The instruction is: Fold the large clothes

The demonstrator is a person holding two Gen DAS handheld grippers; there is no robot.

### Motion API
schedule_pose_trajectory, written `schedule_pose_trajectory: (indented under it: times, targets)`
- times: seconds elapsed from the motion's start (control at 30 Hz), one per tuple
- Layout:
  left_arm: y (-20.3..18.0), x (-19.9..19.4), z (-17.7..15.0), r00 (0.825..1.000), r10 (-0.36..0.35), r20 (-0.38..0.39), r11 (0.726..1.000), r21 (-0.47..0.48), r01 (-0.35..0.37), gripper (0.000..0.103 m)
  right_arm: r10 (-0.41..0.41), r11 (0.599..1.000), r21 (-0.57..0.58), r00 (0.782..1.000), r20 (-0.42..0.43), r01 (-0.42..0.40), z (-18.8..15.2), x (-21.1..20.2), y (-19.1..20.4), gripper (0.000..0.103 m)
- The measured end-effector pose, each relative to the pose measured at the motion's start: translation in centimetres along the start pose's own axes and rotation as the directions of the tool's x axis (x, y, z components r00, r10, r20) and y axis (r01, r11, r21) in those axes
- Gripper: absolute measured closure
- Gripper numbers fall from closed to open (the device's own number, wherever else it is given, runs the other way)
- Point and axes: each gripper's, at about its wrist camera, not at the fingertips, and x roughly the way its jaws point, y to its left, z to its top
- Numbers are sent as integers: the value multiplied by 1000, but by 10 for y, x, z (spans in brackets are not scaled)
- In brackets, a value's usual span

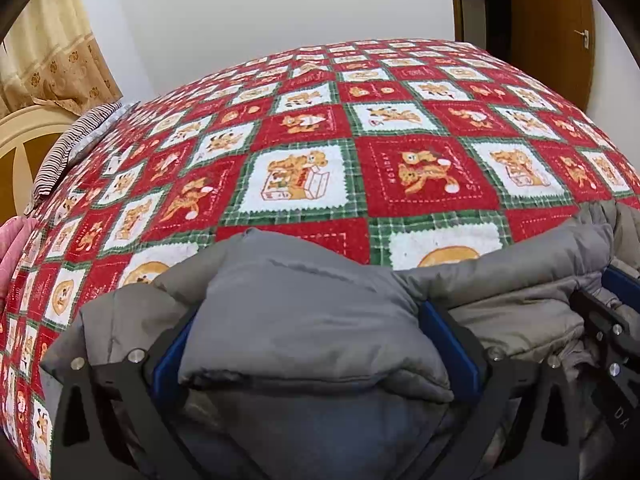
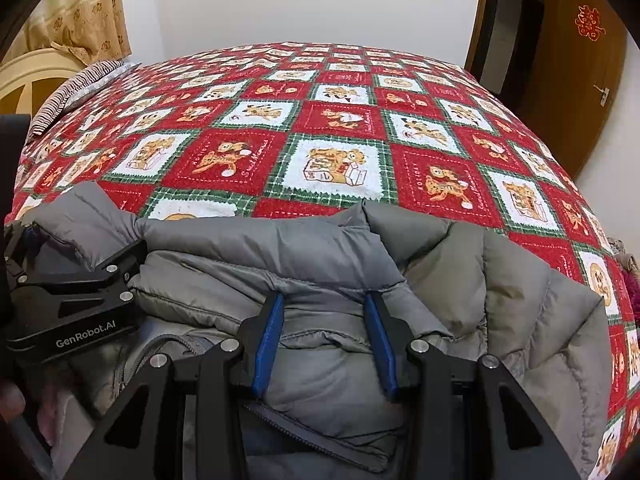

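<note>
A grey padded jacket (image 1: pixel 312 320) lies bunched at the near edge of the bed; it also shows in the right wrist view (image 2: pixel 460 272). My left gripper (image 1: pixel 316 344) has its blue pads wide apart with a thick fold of the jacket bulging between them. My right gripper (image 2: pixel 324 340) has its blue pads closer together around a puffy fold near the jacket's zipper (image 2: pixel 280 424). The left gripper also shows at the left of the right wrist view (image 2: pixel 72 276), resting on the jacket. The right gripper's black body shows at the right edge of the left wrist view (image 1: pixel 608 332).
The bed is covered by a red, green and white bear-patterned blanket (image 1: pixel 360 152). A striped pillow (image 1: pixel 68 148) lies at the far left by a cream headboard (image 1: pixel 16 140). A brown door (image 2: pixel 576 64) and white wall stand beyond the bed.
</note>
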Motion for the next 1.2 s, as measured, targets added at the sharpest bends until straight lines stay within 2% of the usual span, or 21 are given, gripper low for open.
schedule_pose_trajectory:
  times: [0.8, 0.9, 0.97, 1.0, 1.07, 1.1, 1.2]
  targets:
    - [-3, 1, 0, 1000, 19, 5, 1000, 17, -20, 0, -14, 1000, -13, 1000, -4, 13, -1, 2, 3, 60]
    - [-1, 1, 5, 1000, 7, -19, 1000, 27, -6, 0, -6, 999, -38, 999, -31, 5, 4, 1, 2, 60]
    - [7, -16, 15, 999, 20, -29, 998, 59, -18, 0, 56, 998, -27, 997, -60, -58, 11, -13, -12, 59]
    - [14, -34, 19, 1000, 21, 7, 998, 56, -21, 0, 63, 998, 2, 997, -44, -63, 11, -28, -23, 58]
    - [36, -81, 20, 996, -11, 87, 999, 43, 8, 0, 79, 996, 49, 997, -4, -78, 4, -64, -43, 42]
    - [46, -98, 16, 995, -22, 98, 999, 45, 18, 0, 88, 994, 60, 996, 12, -89, -4, -81, -52, 31]
    - [84, -141, -18, 994, -27, 107, 999, 41, 23, 0, 77, 994, 74, 997, 18, -78, -43, -124, -78, 29]
